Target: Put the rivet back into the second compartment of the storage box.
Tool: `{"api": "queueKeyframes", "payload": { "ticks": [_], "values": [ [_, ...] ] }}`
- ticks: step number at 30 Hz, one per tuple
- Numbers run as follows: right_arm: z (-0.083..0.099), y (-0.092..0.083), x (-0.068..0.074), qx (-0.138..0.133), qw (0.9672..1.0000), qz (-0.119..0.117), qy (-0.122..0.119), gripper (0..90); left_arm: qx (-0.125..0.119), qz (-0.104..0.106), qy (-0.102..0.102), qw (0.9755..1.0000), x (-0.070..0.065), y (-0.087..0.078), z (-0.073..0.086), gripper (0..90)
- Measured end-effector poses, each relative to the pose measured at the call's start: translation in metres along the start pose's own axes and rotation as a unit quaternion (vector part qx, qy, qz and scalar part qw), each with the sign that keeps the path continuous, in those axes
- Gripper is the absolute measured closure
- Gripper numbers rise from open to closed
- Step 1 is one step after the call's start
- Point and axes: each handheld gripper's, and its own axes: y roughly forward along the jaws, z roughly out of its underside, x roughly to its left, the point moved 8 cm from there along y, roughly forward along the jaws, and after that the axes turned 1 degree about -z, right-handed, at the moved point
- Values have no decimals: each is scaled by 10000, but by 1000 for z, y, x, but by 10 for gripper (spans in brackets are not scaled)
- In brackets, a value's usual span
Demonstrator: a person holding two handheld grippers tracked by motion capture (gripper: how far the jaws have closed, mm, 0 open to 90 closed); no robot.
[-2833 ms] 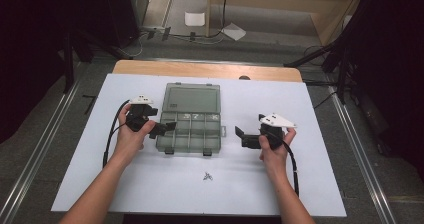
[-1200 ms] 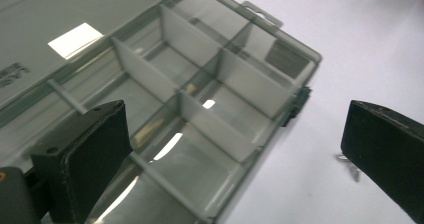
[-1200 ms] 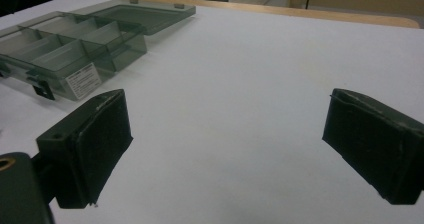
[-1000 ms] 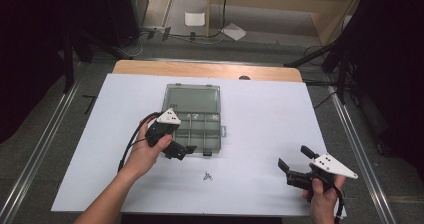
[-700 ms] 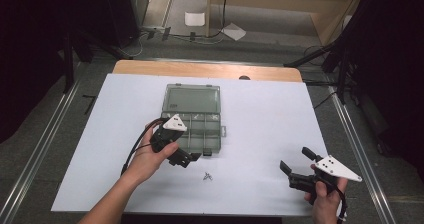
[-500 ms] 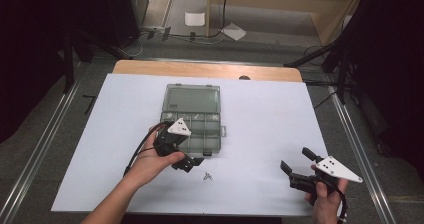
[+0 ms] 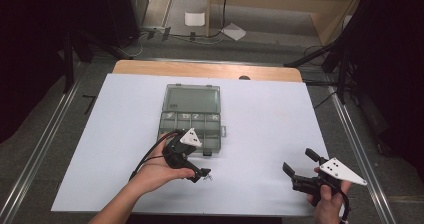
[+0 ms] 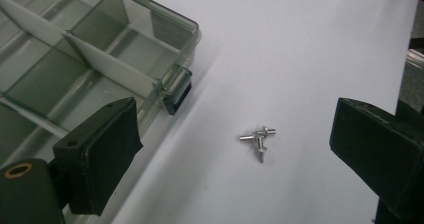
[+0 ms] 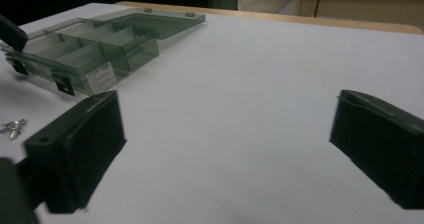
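A small cluster of silver screws (image 8: 257,139) lies on the white table sheet (image 7: 260,114), just in front of an open smoky-clear compartment box (image 7: 216,134). My left gripper (image 7: 202,174) hovers at the screws (image 7: 209,177). In the left gripper view the left gripper (image 8: 235,134) is open, with the screws between its jaws and untouched; the jaws have just been closing slightly. The box's latch corner (image 8: 176,91) is beside its left jaw. My right gripper (image 7: 300,162) rests at the front right, open. In its own view the right gripper (image 9: 225,134) has nothing between its jaws, which have just been opening.
The box lid (image 7: 194,98) lies flat behind the compartments, and the box (image 9: 125,46) is far left of the right gripper. A wooden table edge (image 7: 210,70) runs along the back. Metal rails (image 7: 357,149) flank the table. White sheet lies bare between the two grippers.
The left hand has left the box's side and come forward and down to the screws. The right hand moved from the box to the front right and has since stayed still.
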Motion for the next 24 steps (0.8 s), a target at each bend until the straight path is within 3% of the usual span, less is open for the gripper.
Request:
{"api": "queueKeyframes", "payload": {
  "ticks": [1, 6, 9, 14, 16, 20, 24],
  "values": [
    [-1, 0, 2, -25, 10000, -47, 1, 0, 12, -12, 15, 10000, -1, 1, 0, 141],
    [-1, 1, 3, 2, 10000, 6, -42, 0, 132, -36, 5, 9999, -6, 6, 4, 254],
    [0, 1, 3, 50, 10000, 10, -49, 0, 195, -98, -17, 9998, -8, 10, 7, 403],
    [2, 4, 2, 84, 9999, 5, -76, 0, 313, 98, -12, 9995, -11, 15, 10, 550],
    [2, 4, 3, 108, 9999, 16, -46, 0, 413, 239, -82, 9988, -13, 18, 11, 585],
    [3, 6, 3, 149, 9998, 25, -117, 0, 652, 328, -75, 9973, -15, 25, 15, 678],
    [4, 6, 3, 151, 9998, 35, -109, 0, 681, 297, -88, 9972, -16, 29, 15, 723]
  ]
}}
